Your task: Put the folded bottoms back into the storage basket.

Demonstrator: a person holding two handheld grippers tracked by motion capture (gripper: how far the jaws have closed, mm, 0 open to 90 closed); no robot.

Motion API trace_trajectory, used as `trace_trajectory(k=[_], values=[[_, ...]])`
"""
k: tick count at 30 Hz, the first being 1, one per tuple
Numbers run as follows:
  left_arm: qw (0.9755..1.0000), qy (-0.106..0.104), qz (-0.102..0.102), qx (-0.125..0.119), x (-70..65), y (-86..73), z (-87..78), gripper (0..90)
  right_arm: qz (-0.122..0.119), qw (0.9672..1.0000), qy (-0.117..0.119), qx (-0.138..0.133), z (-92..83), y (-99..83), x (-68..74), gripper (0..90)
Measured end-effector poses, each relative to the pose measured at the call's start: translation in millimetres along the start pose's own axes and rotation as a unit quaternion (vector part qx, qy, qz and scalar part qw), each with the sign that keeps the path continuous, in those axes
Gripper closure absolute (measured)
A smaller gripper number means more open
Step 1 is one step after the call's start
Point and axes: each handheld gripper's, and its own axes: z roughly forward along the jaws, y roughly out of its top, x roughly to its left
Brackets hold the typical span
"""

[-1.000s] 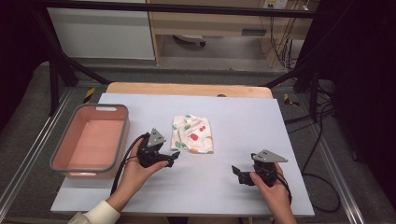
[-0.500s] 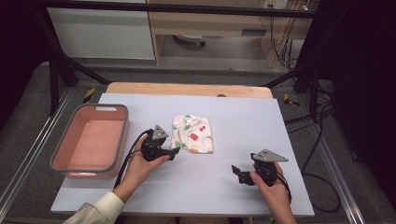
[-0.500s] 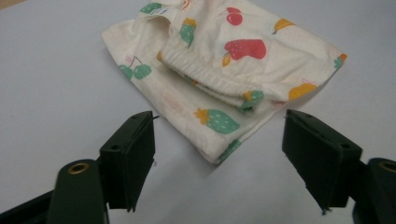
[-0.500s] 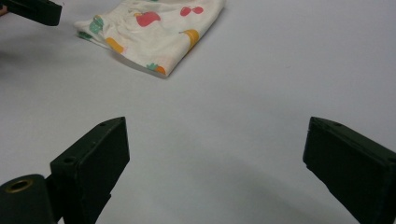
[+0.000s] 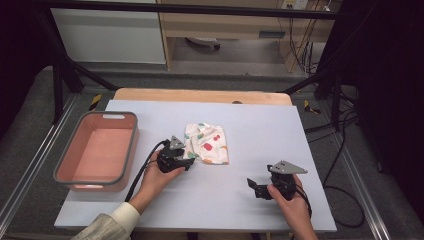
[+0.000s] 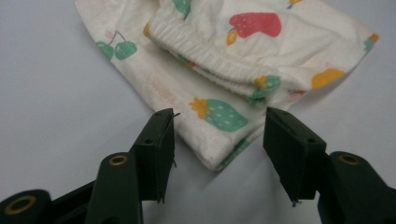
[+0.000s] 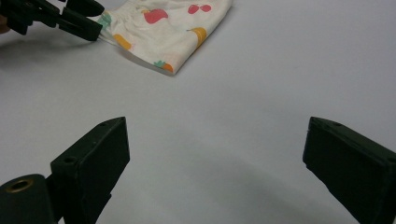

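Left gripper has just been closing, jaws still apart around the near corner of the fruit-print cloth, pads not yet pressing it. Cloth lies mid-table; right gripper gapes wide near the table's front edge, holding nothing.

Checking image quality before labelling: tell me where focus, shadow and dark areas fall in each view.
High view: table evenly lit, surroundings dark. Left gripper view: fruit-print cloth sharp, left claw close and soft, shadow beneath it. Right gripper view: right claw blurred, soft shadow between its jaws.
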Motion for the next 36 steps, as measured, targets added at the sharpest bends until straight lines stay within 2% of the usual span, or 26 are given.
trace_trajectory(k=[3, 8, 12, 17, 25, 36], values=[[1.0, 0.006, 0.005, -0.005, -0.6, 0.1, 0.8, 50.1, 0.006, 1.0, 0.004, -0.001, 0.4, 0.7, 0.5, 7.6], [0.9998, 0.005, 0.011, -0.014, -5.4, -0.8, 1.2, 72.7, -0.008, 0.9999, 0.007, 0.0, 1.0, 2.4, 4.9, 7.6], [1.0, 0.004, 0.002, -0.008, -9.7, 1.9, 1.5, 84.4, -0.011, 0.9999, 0.008, 0.0, 1.7, 3.1, 5.7, 7.6], [0.9999, -0.008, -0.005, -0.005, -11.7, 4.0, -3.0, 85.5, -0.009, 0.9999, 0.007, -0.001, 0.3, 2.0, 4.7, 7.5], [0.9997, -0.025, -0.001, 0.002, -18.0, 4.8, -16.1, 85.7, -0.012, 0.9999, 0.008, 0.0, 1.3, 2.5, 6.5, 7.4], [0.9987, -0.051, -0.007, 0.003, -22.2, -6.5, -35.6, 86.1, -0.012, 0.9999, 0.008, 0.003, 1.6, 2.6, 8.1, 7.4]])
